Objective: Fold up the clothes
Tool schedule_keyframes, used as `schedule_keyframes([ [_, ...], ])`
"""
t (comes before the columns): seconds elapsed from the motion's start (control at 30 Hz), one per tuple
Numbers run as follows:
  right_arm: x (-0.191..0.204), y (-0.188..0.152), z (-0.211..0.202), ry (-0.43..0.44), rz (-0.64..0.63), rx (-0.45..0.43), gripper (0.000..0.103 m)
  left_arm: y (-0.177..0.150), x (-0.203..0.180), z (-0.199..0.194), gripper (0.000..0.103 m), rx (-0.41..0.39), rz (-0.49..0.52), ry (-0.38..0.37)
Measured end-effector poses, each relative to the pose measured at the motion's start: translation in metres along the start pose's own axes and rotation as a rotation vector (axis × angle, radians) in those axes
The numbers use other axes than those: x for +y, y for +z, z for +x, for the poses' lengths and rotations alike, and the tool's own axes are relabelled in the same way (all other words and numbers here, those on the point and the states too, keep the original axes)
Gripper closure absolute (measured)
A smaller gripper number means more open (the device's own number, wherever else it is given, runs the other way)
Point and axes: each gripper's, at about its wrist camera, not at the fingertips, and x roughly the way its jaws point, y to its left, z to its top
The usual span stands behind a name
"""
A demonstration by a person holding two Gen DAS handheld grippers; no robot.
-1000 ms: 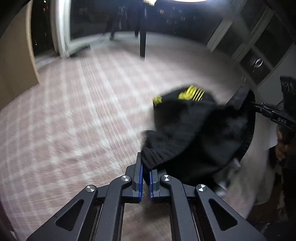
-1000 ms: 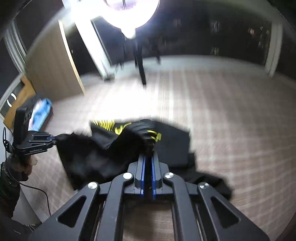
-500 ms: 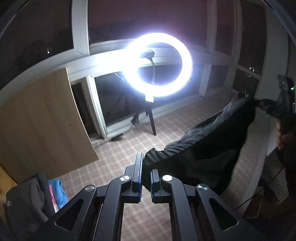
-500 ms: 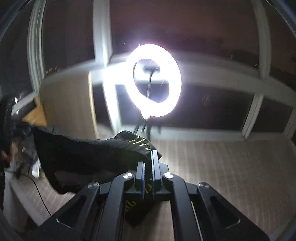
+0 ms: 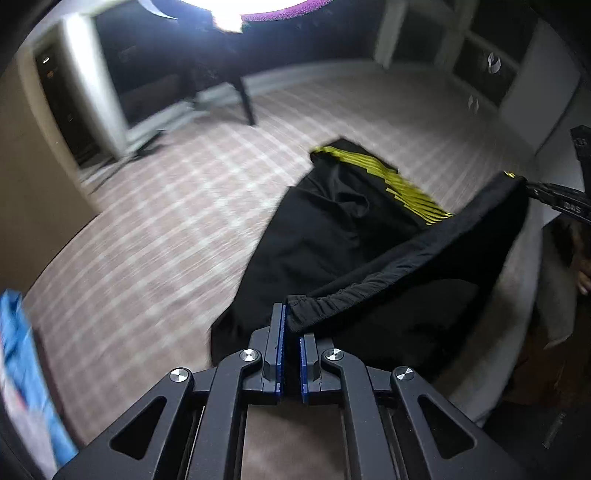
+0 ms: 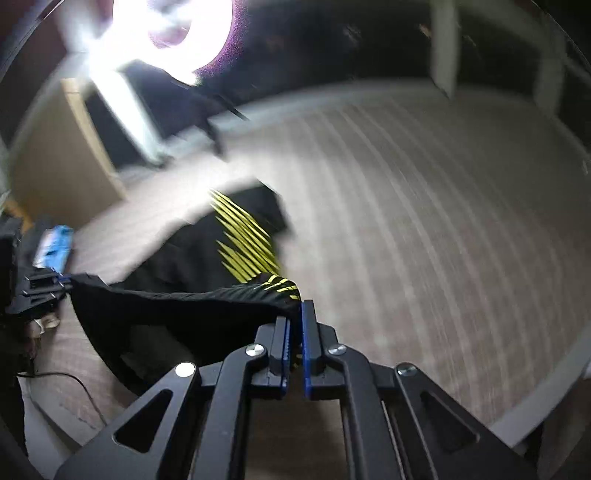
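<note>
A black garment with yellow stripes is stretched by its waistband between my two grippers, its lower part resting on the checked surface. My left gripper is shut on one end of the elastic waistband. My right gripper is shut on the other end, by the yellow stripes. The right gripper also shows in the left wrist view, and the left one in the right wrist view. The garment hangs slack between them.
A blue item lies at the left edge, also in the right wrist view. A bright ring light on a dark stand stands behind the surface. A wooden panel is at the left. A cable trails near the front edge.
Both grippers have swung down from pointing up at the ring light to facing the checked surface. The garment has come down with them and its far part now lies spread on the surface.
</note>
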Motion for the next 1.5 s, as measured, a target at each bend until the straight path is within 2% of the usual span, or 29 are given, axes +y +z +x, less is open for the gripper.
schedule_keyframes([
  [0.07, -0.019, -0.009, 0.033, -0.034, -0.002, 0.140, 0.096, 0.018, -0.008, 0.035, 0.092, 0.059, 0.007, -0.010],
  [0.1, -0.022, -0.012, 0.038, -0.029, -0.024, 0.178, 0.095, 0.025, -0.012, 0.049, 0.092, 0.091, 0.008, 0.000],
  [0.13, -0.022, -0.017, 0.034, -0.021, -0.055, 0.186, 0.095, 0.031, -0.015, 0.059, 0.087, 0.116, 0.011, 0.012],
  [0.17, -0.022, -0.022, 0.029, -0.013, -0.088, 0.194, 0.092, 0.032, -0.017, 0.060, 0.078, 0.122, 0.016, 0.029],
  [0.2, -0.018, -0.024, 0.021, -0.007, -0.138, 0.194, 0.082, 0.032, -0.019, 0.060, 0.073, 0.121, 0.024, 0.039],
  [0.23, -0.013, -0.026, 0.013, -0.001, -0.188, 0.193, 0.072, 0.029, -0.020, 0.053, 0.064, 0.105, 0.034, 0.031],
  [0.27, -0.007, -0.029, 0.002, -0.017, -0.251, 0.170, 0.068, 0.024, -0.020, 0.044, 0.058, 0.093, 0.038, 0.020],
  [0.33, 0.009, -0.022, -0.015, -0.010, -0.370, 0.124, 0.061, 0.013, -0.018, 0.028, 0.057, 0.077, 0.032, 0.014],
  [0.43, 0.045, -0.007, -0.022, 0.083, -0.525, 0.076, 0.061, -0.008, -0.012, 0.003, 0.057, 0.061, -0.018, 0.029],
  [0.57, 0.077, -0.012, 0.019, 0.062, -0.715, 0.126, 0.061, -0.043, -0.016, -0.016, 0.056, 0.045, -0.142, -0.011],
  [0.73, 0.110, -0.017, 0.067, 0.048, -0.922, 0.183, 0.061, -0.075, -0.054, 0.010, 0.056, 0.099, -0.279, -0.077],
  [0.87, 0.115, -0.012, 0.084, 0.088, -0.954, 0.214, 0.061, -0.082, -0.067, 0.041, 0.056, 0.143, -0.417, -0.142],
  [0.93, 0.115, -0.010, 0.086, 0.112, -0.963, 0.217, 0.064, -0.080, -0.066, 0.051, 0.056, 0.146, -0.483, -0.166],
  [0.97, 0.115, -0.009, 0.086, 0.118, -0.967, 0.219, 0.067, -0.078, -0.067, 0.054, 0.056, 0.145, -0.496, -0.165],
  [1.03, 0.113, -0.007, 0.087, 0.129, -0.969, 0.222, 0.082, -0.074, -0.068, 0.060, 0.056, 0.146, -0.519, -0.164],
  [1.1, 0.112, -0.006, 0.089, 0.136, -0.967, 0.228, 0.084, -0.070, -0.073, 0.069, 0.056, 0.157, -0.517, -0.166],
  [1.2, 0.110, -0.005, 0.091, 0.137, -0.959, 0.228, 0.096, -0.067, -0.078, 0.075, 0.060, 0.148, -0.485, -0.155],
  [1.23, 0.107, -0.001, 0.086, 0.139, -0.935, 0.206, 0.097, -0.066, -0.077, 0.072, 0.073, 0.137, -0.472, -0.149],
  [1.27, 0.105, 0.004, 0.082, 0.142, -0.912, 0.185, 0.098, -0.067, -0.072, 0.063, 0.093, 0.125, -0.462, -0.146],
  [1.33, 0.099, 0.020, 0.065, 0.153, -0.856, 0.130, 0.098, -0.068, -0.062, 0.046, 0.095, 0.102, -0.443, -0.141],
  [1.43, 0.088, 0.065, 0.015, 0.133, -0.745, -0.030, 0.099, -0.068, -0.045, 0.016, 0.097, 0.064, -0.412, -0.119],
  [1.5, 0.085, 0.094, -0.022, 0.118, -0.691, -0.122, 0.099, -0.061, -0.020, -0.024, 0.097, 0.018, -0.376, -0.029],
])
